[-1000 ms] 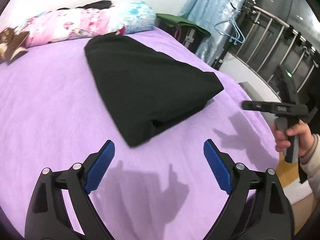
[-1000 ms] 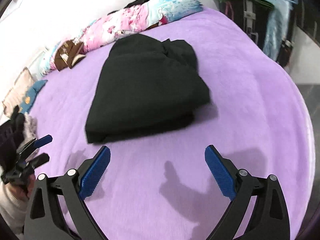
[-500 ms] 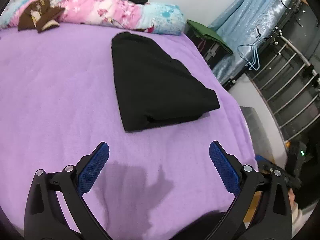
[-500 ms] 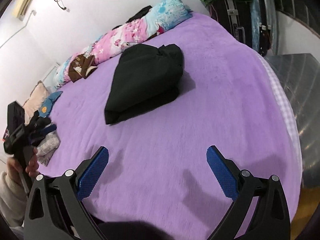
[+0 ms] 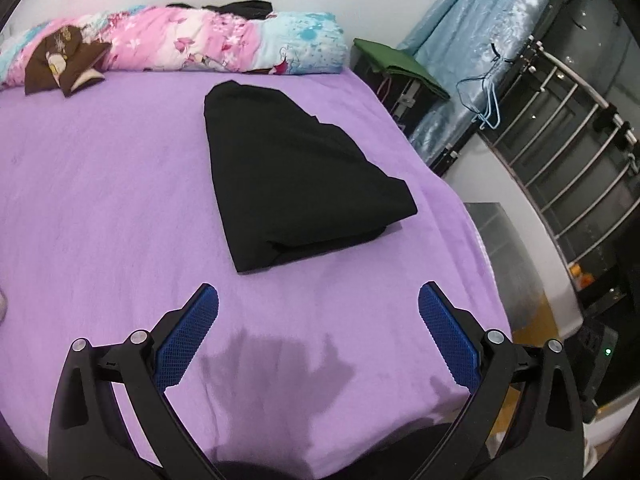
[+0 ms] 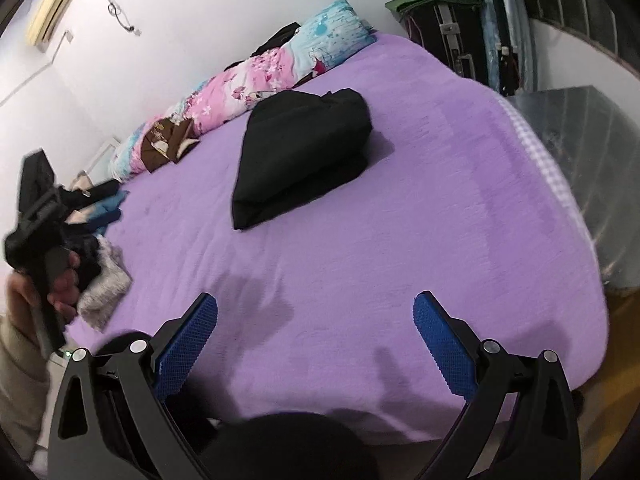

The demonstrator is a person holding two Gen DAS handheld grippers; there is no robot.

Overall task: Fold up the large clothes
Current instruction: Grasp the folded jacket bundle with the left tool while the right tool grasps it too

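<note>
Left wrist view: the left gripper (image 5: pixel 318 336) hung released, jaws wide and holding nothing, with the folded black garment (image 5: pixel 296 180) at twelve o'clock on the purple bedspread (image 5: pixel 100 208). In the right wrist view, the right gripper (image 6: pixel 316 344) likewise gaped, nothing between its jaws, the garment lying at eleven o'clock. Risk, as judged: the loose stacked layers could slump or unfold if nudged or lifted by one edge. No legible writing or brand appeared.

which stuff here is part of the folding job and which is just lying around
Part of the job:
folded black garment
left gripper
right gripper

Just lying about:
floral quilt
brown cloth
hangers
grey clothes
</note>
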